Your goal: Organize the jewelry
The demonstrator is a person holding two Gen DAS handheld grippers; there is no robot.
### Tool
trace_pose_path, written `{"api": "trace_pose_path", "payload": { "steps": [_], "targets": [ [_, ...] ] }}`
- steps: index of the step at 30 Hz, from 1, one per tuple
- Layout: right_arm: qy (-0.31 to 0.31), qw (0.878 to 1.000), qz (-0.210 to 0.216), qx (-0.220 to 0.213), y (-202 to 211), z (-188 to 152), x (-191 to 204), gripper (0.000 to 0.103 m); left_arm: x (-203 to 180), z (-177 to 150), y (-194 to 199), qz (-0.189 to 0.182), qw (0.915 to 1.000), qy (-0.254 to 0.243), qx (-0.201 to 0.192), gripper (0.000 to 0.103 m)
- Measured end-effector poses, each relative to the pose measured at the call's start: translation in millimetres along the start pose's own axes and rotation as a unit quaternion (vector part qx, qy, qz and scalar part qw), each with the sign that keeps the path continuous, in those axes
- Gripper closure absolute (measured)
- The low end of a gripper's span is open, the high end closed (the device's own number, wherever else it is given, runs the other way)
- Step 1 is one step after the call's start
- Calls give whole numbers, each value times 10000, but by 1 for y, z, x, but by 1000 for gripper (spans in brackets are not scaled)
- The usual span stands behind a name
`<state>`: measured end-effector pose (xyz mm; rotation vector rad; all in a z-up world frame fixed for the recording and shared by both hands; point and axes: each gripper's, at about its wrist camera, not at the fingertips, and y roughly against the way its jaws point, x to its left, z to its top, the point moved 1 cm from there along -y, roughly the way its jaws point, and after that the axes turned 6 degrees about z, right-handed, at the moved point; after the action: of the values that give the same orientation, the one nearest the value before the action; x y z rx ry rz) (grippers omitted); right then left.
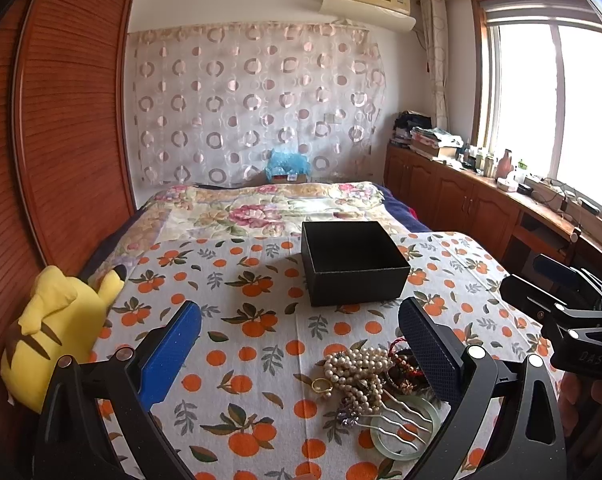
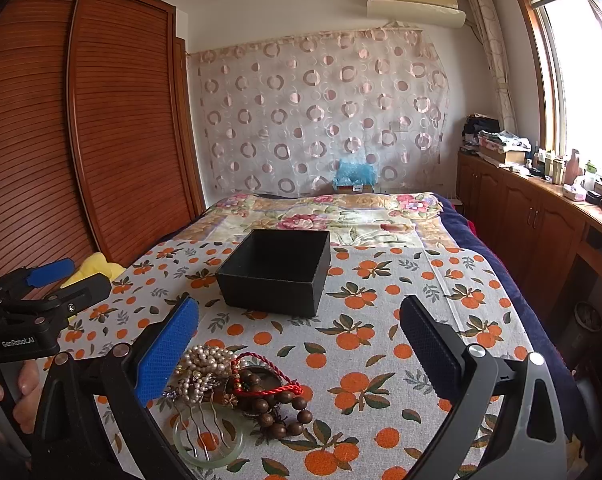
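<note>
On the orange-print bedspread point(image 1: 261, 320), a tangled heap of pearl strands, wooden beads and a jade bangle point(image 1: 365, 376) lies at five o'clock from the released left claw point(image 1: 299, 350), seven o'clock from the released right claw point(image 2: 299, 350); the open black cardboard box point(image 2: 277, 272) waits at twelve.

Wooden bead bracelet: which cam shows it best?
Right wrist. The wooden bead bracelet lies in the open beside the red cord, beads distinct. In the left wrist view it is mostly hidden behind the pearl necklace and a finger of the left hand-held gripper.
</note>
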<state>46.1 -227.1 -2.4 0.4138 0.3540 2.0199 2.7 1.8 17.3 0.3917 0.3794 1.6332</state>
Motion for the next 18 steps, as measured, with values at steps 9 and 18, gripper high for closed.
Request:
{"api": "trace_pose_path", "payload": {
  "steps": [9,18],
  "targets": [
    [0,10000,5,-5,-1,0,-1,2,1,4,5,-9,10000,17,29,8],
    [7,10000,13,-13,0,0,0,2,1,3,4,-1,10000,21,27,8]
  ]
}}
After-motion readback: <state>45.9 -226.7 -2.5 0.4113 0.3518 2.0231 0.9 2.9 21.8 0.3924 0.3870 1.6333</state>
